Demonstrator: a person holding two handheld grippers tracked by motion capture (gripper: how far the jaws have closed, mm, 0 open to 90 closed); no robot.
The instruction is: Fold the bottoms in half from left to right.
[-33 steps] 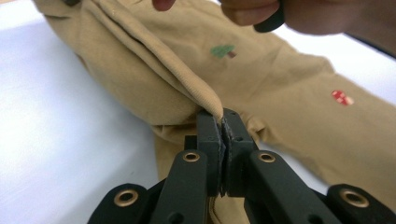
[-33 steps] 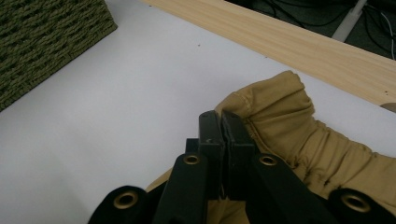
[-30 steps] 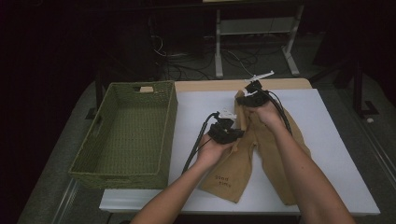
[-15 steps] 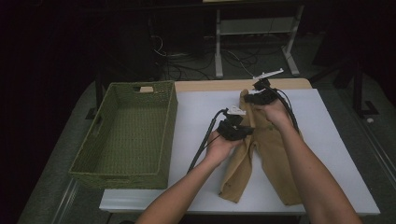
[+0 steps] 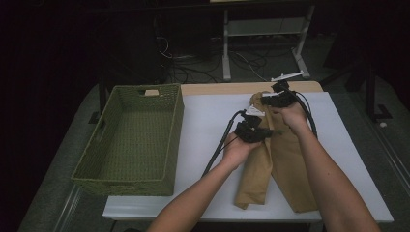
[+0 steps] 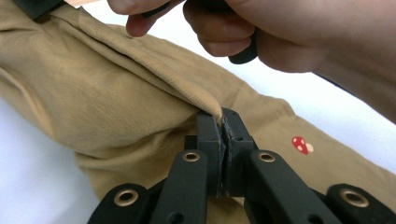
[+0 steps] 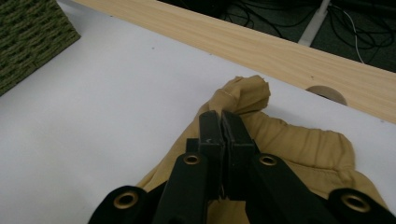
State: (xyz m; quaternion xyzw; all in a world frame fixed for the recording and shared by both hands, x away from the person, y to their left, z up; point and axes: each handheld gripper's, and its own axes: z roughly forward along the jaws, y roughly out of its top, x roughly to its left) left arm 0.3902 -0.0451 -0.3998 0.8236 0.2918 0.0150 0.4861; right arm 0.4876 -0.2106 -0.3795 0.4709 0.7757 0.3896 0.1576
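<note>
Your left gripper [image 5: 255, 126] pinched tight on the tan trousers [image 5: 283, 169] mid-frame, your right gripper [image 5: 275, 96] clamping their upper waistband, legs trailing to lower right

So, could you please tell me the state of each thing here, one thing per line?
Tan trousers: lying on the white table, partly folded, waistband end bunched and lifted.
Left gripper: shut on a fold of the trousers.
Right gripper: shut on the waistband end.
Green woven basket: upright, empty, at the table's left.
</note>
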